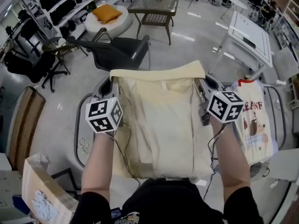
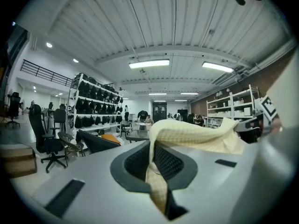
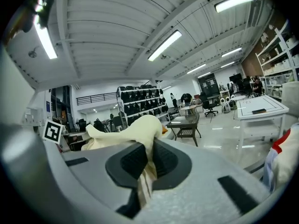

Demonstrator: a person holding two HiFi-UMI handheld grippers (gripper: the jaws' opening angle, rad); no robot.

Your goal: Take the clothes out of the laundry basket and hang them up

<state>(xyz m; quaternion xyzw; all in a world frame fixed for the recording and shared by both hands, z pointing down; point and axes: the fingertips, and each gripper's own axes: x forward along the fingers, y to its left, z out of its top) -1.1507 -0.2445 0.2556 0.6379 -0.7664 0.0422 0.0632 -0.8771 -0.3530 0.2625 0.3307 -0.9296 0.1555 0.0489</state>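
A cream waffle-weave garment [image 1: 161, 125] hangs spread out flat in front of me, held by its top edge at both corners. My left gripper [image 1: 112, 82] is shut on the garment's left corner, and the cloth [image 2: 196, 136] runs out from between the left gripper's [image 2: 152, 164] pads toward the right. The right gripper [image 1: 204, 82] is shut on the other corner; in its own view the cloth [image 3: 135, 132] bunches over the right gripper's [image 3: 145, 161] pads and hangs down between them. No laundry basket shows in any view.
A grey tubular frame [image 1: 77, 134] curves around below the garment, with a white printed garment [image 1: 252, 125] at its right side. A black chair [image 1: 117, 50] stands just beyond, then a glass-top table [image 1: 154, 6]. A white table [image 1: 252, 34] is at right, a cardboard box [image 1: 42, 190] at lower left.
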